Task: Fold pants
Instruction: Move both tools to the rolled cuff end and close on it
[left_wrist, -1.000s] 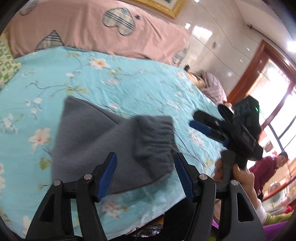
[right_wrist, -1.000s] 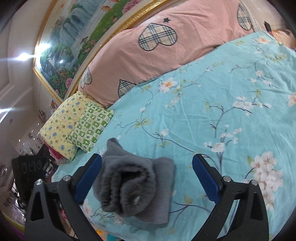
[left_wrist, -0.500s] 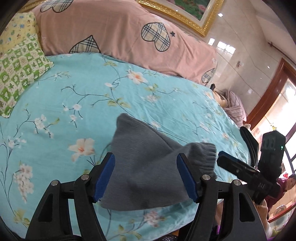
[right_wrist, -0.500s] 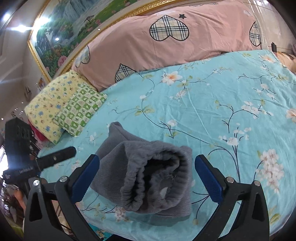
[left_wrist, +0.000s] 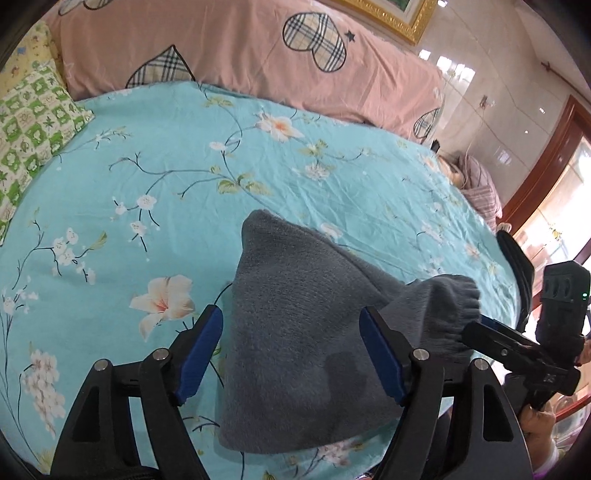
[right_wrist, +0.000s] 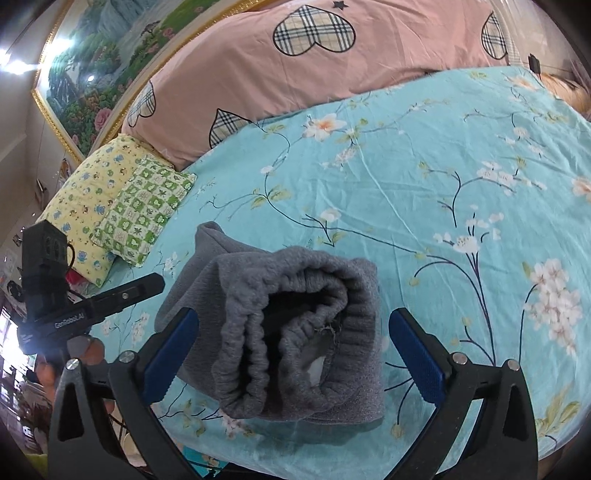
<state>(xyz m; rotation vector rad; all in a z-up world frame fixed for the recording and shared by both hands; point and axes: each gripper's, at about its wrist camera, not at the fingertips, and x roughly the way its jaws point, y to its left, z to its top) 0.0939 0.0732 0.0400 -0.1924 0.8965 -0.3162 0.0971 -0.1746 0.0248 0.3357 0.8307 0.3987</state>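
Grey fleece pants (left_wrist: 306, 332) lie folded into a thick bundle near the front edge of the turquoise flowered bed sheet (left_wrist: 184, 177). My left gripper (left_wrist: 291, 354) hovers over the bundle's flat side, its jaws still opening, pads clear of the cloth. In the right wrist view the pants (right_wrist: 291, 332) show their rolled waistband end, and my right gripper (right_wrist: 291, 354) stands open around it without pressing. Each gripper appears in the other's view: the right gripper (left_wrist: 517, 347) at the bundle's cuff side, the left gripper (right_wrist: 110, 299) at the left.
A long pink pillow with plaid hearts (left_wrist: 258, 55) runs along the head of the bed. A green checked pillow (right_wrist: 144, 210) and a yellow one (right_wrist: 92, 199) lie at the left. A framed painting (right_wrist: 96, 74) hangs above. A wooden door frame (left_wrist: 546, 155) stands at the right.
Both grippers have swung to face the head of the bed, so the folded pants now sit lower and centred between the fingers. The left jaws stand a little wider.
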